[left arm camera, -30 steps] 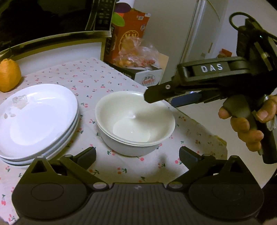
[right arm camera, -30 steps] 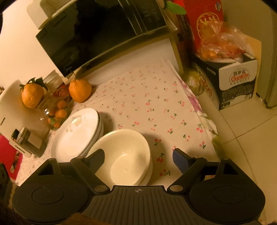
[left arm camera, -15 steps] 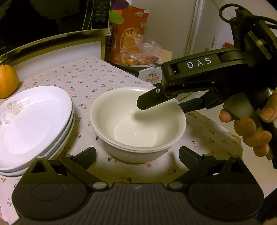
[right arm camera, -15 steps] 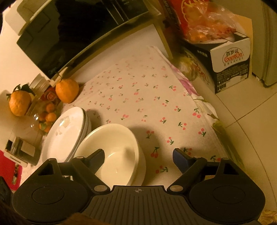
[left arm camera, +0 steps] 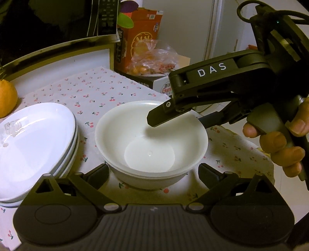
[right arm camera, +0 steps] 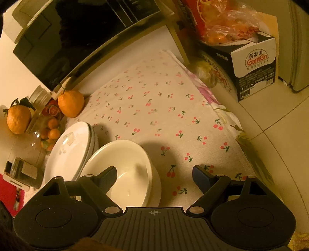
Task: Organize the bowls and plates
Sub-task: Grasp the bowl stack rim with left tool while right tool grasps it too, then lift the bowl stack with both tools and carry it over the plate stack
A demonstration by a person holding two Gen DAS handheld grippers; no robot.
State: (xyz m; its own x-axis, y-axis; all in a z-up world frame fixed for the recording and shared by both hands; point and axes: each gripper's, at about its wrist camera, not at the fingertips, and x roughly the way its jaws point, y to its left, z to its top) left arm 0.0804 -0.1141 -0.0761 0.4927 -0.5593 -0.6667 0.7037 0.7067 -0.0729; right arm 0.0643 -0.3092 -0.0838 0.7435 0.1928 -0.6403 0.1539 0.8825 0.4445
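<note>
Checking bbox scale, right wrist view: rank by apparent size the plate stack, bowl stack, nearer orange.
1-2. plate stack and bowl stack: look alike, partly hidden, so unranked.
3. nearer orange: plainly smallest.

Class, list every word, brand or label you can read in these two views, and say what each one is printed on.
"DAS": on the right gripper, along its arm.
"Ganten", with "百岁山" above it: on the black-and-white carton.
Small print lower on that carton: too small to read.
Print on the orange box and the dark panel: blurred, unreadable.

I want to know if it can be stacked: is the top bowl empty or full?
Empty. The top bowl shows its bare white bottom, with only a tiny drop or speck there.
</note>
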